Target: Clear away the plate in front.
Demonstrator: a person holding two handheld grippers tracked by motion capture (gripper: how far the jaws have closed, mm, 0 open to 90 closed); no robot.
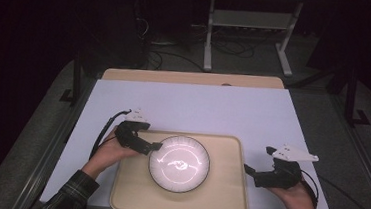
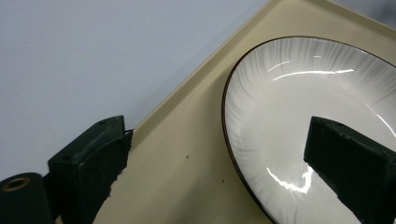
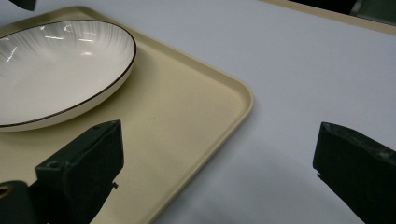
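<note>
A white shallow plate [image 1: 179,164] with a thin dark rim sits on a beige tray [image 1: 221,197] near the table's front. My left gripper [image 1: 156,146] is at the plate's left rim and is open. In the left gripper view the plate [image 2: 303,93] has its rim between the jaws: one jaw hangs over the plate, the other over the tray [image 2: 187,154] by its edge. My right gripper [image 1: 247,170] is open just right of the tray. In the right gripper view the tray [image 3: 187,112] has its right edge between the jaws, and the plate [image 3: 46,65] lies farther off.
A white sheet [image 1: 198,105] covers the tabletop, with a strip of wood [image 1: 190,78] showing at the far edge. Beyond the table are a dark floor with cables and a white desk frame [image 1: 209,36].
</note>
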